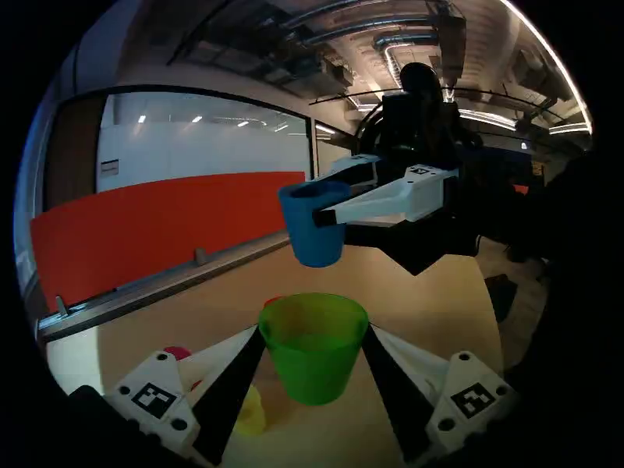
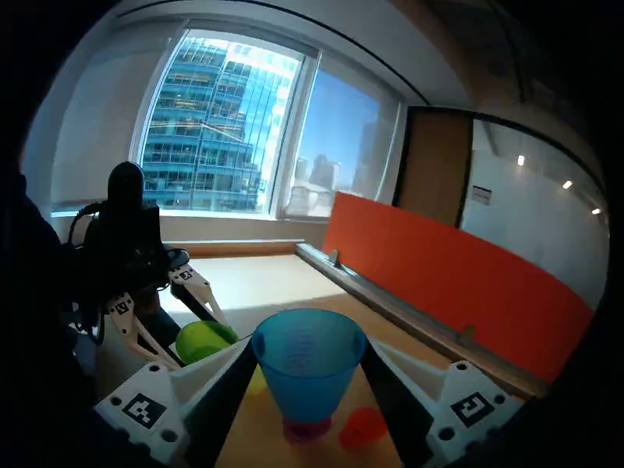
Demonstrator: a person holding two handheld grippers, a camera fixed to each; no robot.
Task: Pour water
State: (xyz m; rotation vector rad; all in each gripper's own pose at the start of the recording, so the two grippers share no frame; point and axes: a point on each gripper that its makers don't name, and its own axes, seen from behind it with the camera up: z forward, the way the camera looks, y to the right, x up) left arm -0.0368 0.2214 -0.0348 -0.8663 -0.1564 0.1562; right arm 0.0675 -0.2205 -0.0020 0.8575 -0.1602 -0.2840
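Left gripper view: left gripper (image 1: pixel 312 335) fingers clamp green cup (image 1: pixel 313 359); right gripper (image 1: pixel 310 203) fingers clamp blue cup (image 1: pixel 314 234) above it; tilting seems next.

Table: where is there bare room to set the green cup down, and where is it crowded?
Free: the bare table stretch beyond the green cup, between the rail and the table's open edge. Crowded: the near side below it, with a yellow cup, a pink cup and a red cup.

White left gripper (image 1: pixel 312 343), 2 black-lined fingers (image 1: pixel 222 382) (square tags (image 1: pixel 153 398))
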